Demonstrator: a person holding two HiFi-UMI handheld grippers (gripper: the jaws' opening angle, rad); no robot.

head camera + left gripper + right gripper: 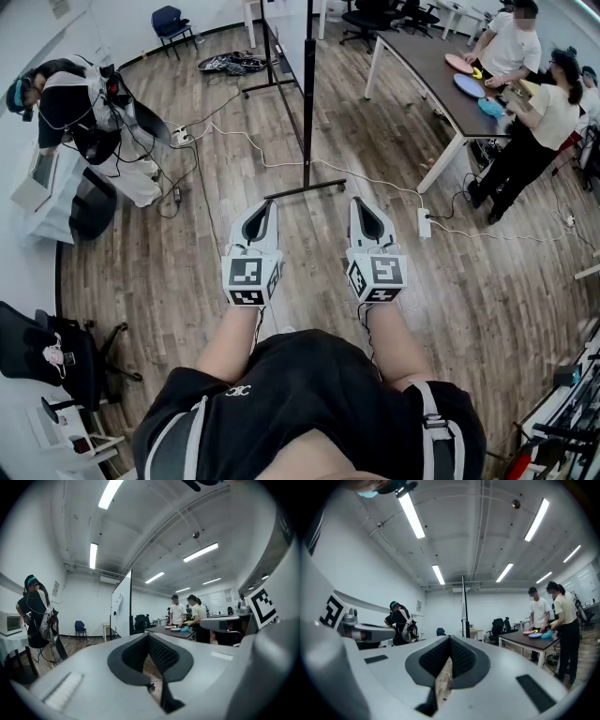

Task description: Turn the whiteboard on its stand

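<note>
- Person (pixel 58 94): far left of the whiteboard, bent over a white bench by the wall.
- Black chair (pixel 52 361): left of the whiteboard and well nearer the wearer.
- Blue chair (pixel 173 21): left of the whiteboard, beyond it, against the far wall.
- Cable (pixel 246 137): white, runs over the wooden floor (pixel 159 267) from the left, past the whiteboard's foot.
- Left hand-held gripper (pixel 270 203): jaws pressed together at the tips and holding nothing. It is near the whiteboard's foot, to its left, and apart from it.
- Whiteboard (pixel 307 94): upright on its black stand, seen edge-on from the head view. Its foot bar lies on the floor just ahead of both hand-held grippers. Nothing touches it.
- Right hand-held gripper (pixel 357 202): jaws pressed together and empty. It is near the whiteboard's foot, to its right, and apart from it.
- Power strip (pixel 423 223): on the floor, right of the whiteboard's foot.
- Tabletop (pixel 417 61): dark, on white legs, right of the whiteboard.
- Dishes (pixel 468 84): orange and blue, at the tabletop's end away from the whiteboard.
- Two people (pixel 548 117): far right of the whiteboard, standing at that end of the tabletop.
</note>
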